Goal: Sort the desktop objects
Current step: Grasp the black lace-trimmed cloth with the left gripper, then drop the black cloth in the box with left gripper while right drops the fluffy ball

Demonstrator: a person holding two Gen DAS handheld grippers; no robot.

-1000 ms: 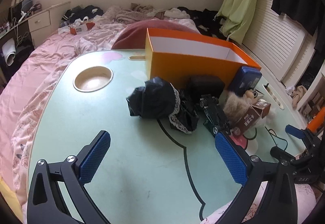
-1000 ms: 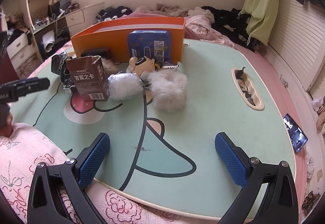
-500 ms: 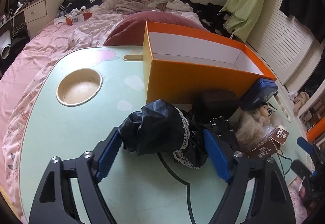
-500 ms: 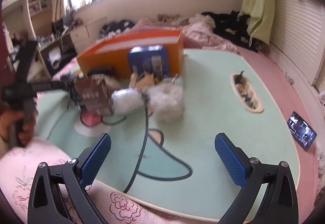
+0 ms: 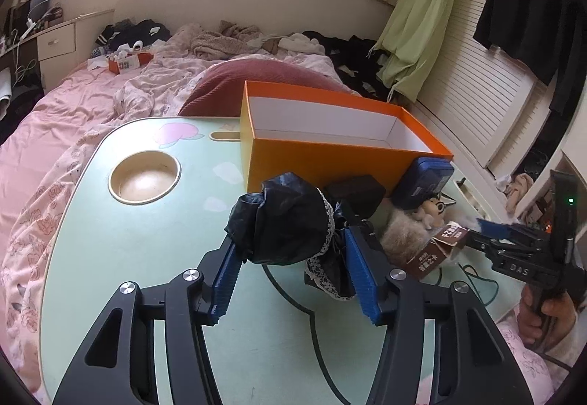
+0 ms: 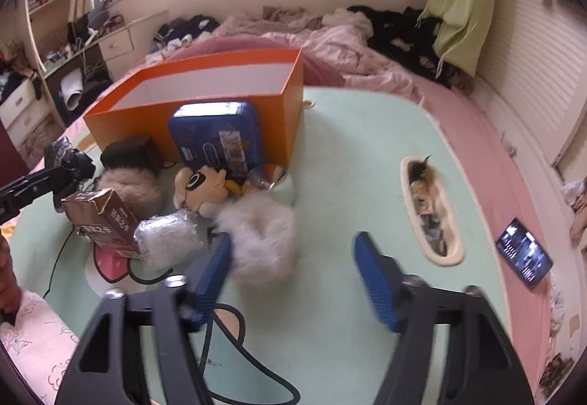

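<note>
A black cloth bundle with lace trim sits between the blue pads of my left gripper. The jaws are closing and both pads press its sides. In front of it stands the empty orange box. A white fluffy ball lies between the jaws of my right gripper, which are closing. It brushes the left pad and stays clear of the right one. In the left wrist view the right gripper is seen side-on, held by a hand.
A blue tin, black pouch, beige fluff, plush doll, brown carton and clear wrap crowd the box's front. The green table has a cup recess and a slot tray. A phone lies on the bedding.
My left gripper moved forward onto the black bundle and its jaws narrowed around it. My right gripper moved up to the white fluffy ball and its jaws narrowed.
</note>
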